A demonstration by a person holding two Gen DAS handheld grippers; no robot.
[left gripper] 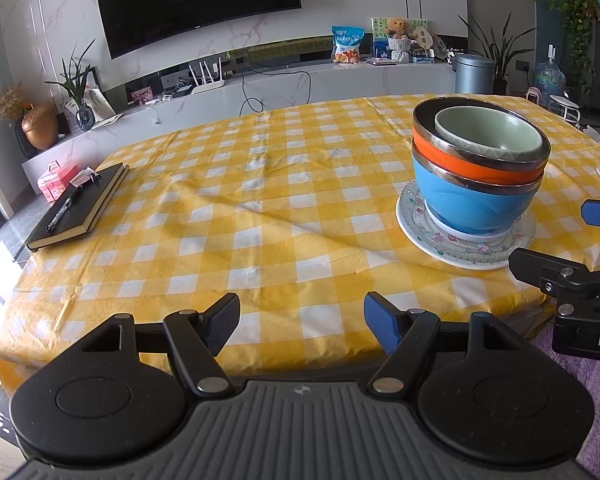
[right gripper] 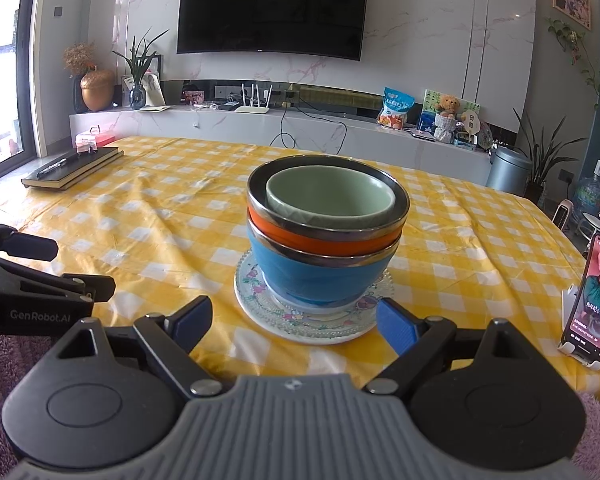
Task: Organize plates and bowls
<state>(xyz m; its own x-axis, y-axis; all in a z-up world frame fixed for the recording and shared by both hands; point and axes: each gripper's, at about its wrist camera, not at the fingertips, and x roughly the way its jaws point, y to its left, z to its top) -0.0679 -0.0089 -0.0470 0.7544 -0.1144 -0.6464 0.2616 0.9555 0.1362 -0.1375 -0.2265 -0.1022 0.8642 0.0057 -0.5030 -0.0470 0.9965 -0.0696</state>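
Note:
A stack stands on the yellow checked table: a green bowl (right gripper: pixel 328 198) inside an orange bowl (right gripper: pixel 324 240), inside a blue bowl (right gripper: pixel 320 280), on a patterned glass plate (right gripper: pixel 300 320) that lies on a white plate (right gripper: pixel 320 338). The stack also shows in the left wrist view, with the green bowl (left gripper: pixel 492 132), orange bowl (left gripper: pixel 460 162), blue bowl (left gripper: pixel 468 200) and glass plate (left gripper: pixel 420 224). My right gripper (right gripper: pixel 294 322) is open and empty just in front of the plates. My left gripper (left gripper: pixel 300 326) is open and empty at the table's near edge, left of the stack.
A black notebook with a pen (left gripper: pixel 76 208) lies at the table's left side. A phone on a stand (right gripper: pixel 592 300) plays video at the right edge. The tablecloth (left gripper: pixel 260 200) has creases. A TV console runs behind the table.

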